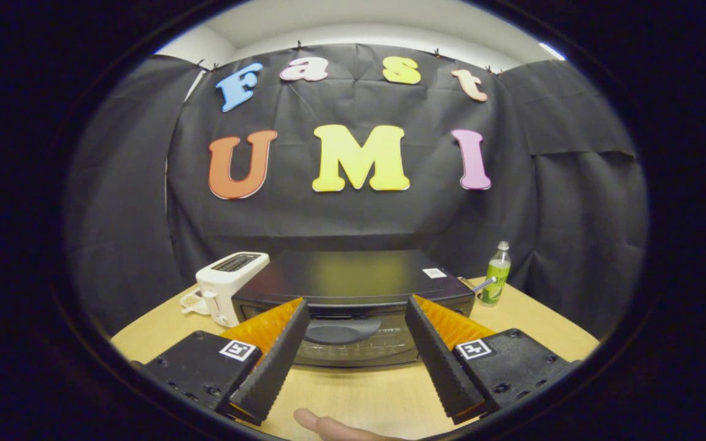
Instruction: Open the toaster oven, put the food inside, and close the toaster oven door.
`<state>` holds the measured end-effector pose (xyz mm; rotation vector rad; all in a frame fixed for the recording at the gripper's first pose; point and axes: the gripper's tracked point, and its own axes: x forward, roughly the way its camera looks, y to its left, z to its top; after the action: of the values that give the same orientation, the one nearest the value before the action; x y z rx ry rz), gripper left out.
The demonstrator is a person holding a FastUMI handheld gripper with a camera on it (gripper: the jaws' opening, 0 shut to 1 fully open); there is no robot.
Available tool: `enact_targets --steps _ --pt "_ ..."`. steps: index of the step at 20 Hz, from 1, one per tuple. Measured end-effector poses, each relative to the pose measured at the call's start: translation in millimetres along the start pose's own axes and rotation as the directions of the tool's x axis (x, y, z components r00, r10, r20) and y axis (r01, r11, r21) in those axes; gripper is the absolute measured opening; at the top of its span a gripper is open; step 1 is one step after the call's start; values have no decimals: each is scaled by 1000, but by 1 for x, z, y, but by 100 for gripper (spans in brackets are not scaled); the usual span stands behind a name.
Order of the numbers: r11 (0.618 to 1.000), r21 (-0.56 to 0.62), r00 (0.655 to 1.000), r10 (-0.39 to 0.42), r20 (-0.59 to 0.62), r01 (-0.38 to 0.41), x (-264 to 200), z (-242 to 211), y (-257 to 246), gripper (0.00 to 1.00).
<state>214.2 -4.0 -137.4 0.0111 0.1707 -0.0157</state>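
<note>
The gripper [356, 312] is hovering with jaws spread wide and empty before the closed toaster oven [353, 294] on the table [353, 398], its door handle [341, 331] lying just ahead, where a high approach risks slipping off it

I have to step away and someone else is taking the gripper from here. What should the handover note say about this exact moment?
Gripper: open, fingers spread, holding nothing, aimed at the toaster oven's front.
Toaster oven: on the wooden table, door shut; its handle sits just ahead, between the fingers.
White toaster stands beside the oven on one side, a green bottle on the other.
A fingertip rests on the table below the fingers.
Done: nothing yet. Left: open the door, load the food, close the door. I cannot spot the food from here.
</note>
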Motion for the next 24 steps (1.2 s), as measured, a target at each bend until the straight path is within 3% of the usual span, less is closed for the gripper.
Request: enact_targets --steps 4,7,13,24 --pt "999 1 999 42 -23 -42 28 -14 14 100" --pt "999 -34 999 17 -43 -19 45 -25 7 100" --pt "998 -43 998 51 -30 -52 57 -25 17 100" --pt "996 -10 994 83 -76 -84 7 -48 14 100"
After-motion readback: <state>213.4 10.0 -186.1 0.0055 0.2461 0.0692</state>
